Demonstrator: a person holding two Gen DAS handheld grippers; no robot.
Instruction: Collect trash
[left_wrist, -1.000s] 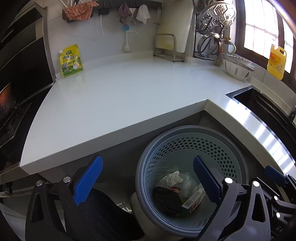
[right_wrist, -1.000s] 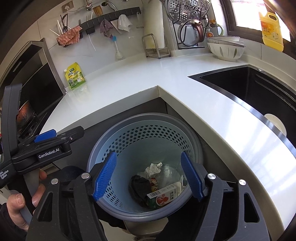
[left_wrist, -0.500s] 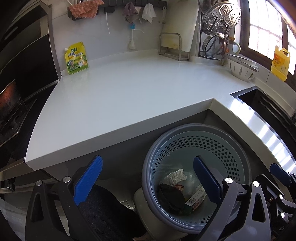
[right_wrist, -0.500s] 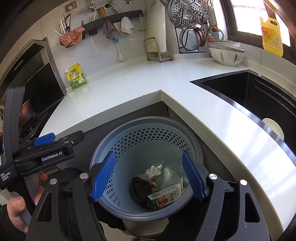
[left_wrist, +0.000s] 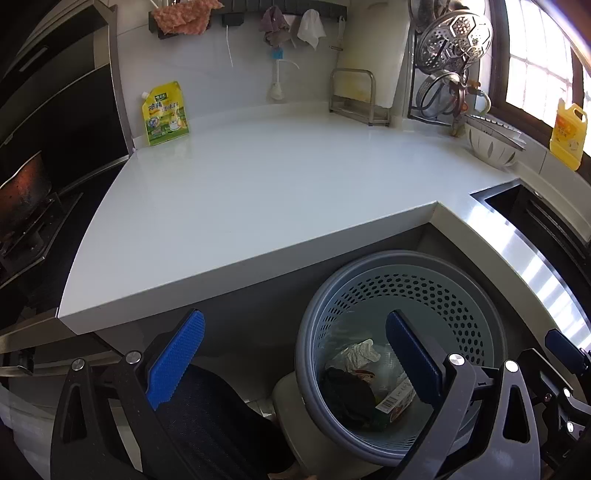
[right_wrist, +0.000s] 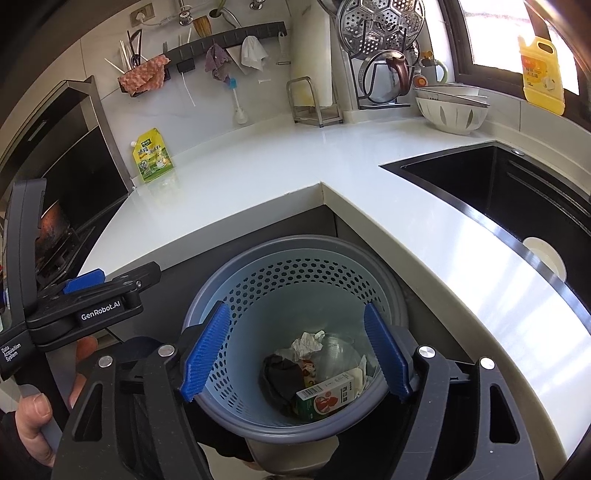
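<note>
Both grippers spread wide and empty, trash (carton (right_wrist: 327, 398), paper wad (right_wrist: 306, 341)) sits in bin (right_wrist: 295, 280) straight below right gripper (right_wrist: 295, 354); left gripper (left_wrist: 295, 362) offset, bin to its right, so right nearer.

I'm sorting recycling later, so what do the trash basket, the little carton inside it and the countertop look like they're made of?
Trash basket: looks like matte moulded plastic, light blue perforated wall under a grey rim.
Carton: probably coated paperboard, with printed faces, a barcode and crisp folded edges.
Countertop: glossy white, reflecting the window light; stone or a solid composite, I cannot tell which.
</note>
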